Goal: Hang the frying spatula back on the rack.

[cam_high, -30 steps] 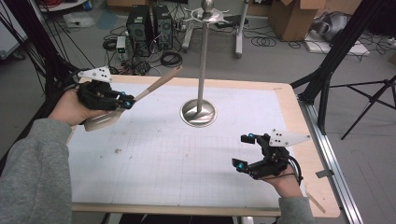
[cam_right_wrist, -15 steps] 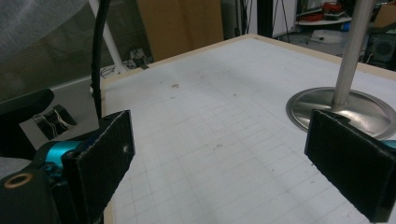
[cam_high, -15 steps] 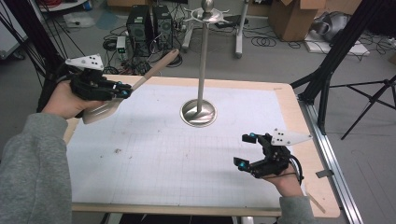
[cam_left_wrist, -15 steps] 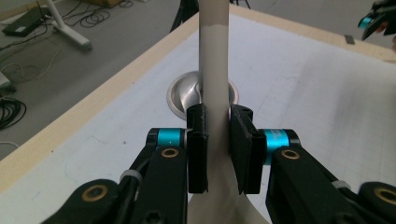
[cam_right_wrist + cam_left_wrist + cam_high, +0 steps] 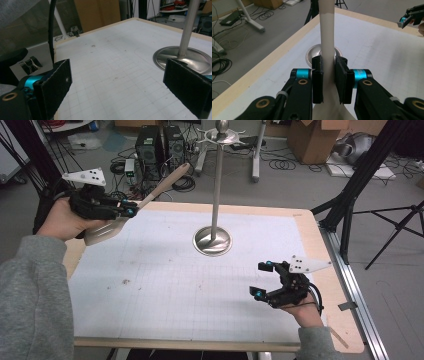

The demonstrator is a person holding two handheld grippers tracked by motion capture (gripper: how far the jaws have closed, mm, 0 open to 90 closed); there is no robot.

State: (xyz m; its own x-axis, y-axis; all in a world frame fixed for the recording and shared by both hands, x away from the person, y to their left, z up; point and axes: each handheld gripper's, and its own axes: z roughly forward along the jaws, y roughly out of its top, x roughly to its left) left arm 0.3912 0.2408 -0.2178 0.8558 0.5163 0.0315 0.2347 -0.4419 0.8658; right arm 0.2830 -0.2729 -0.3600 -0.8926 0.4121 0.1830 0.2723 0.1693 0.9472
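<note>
The left gripper [image 5: 131, 210] clamps a wooden spatula [image 5: 150, 196] at the surface's far-left corner, handle angled toward the metal stand [image 5: 216, 185]; the right gripper [image 5: 264, 279] waits with fingers spread, near-right.

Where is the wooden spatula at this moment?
In the high view, the wooden spatula is at the far left of the table, held in the air by the left gripper, left of the metal stand.

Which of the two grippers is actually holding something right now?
The left gripper: its jaws are shut on the handle of the pale wooden spatula, lifted above the table's far-left corner. The right gripper has its jaws wide apart with nothing between them.
</note>
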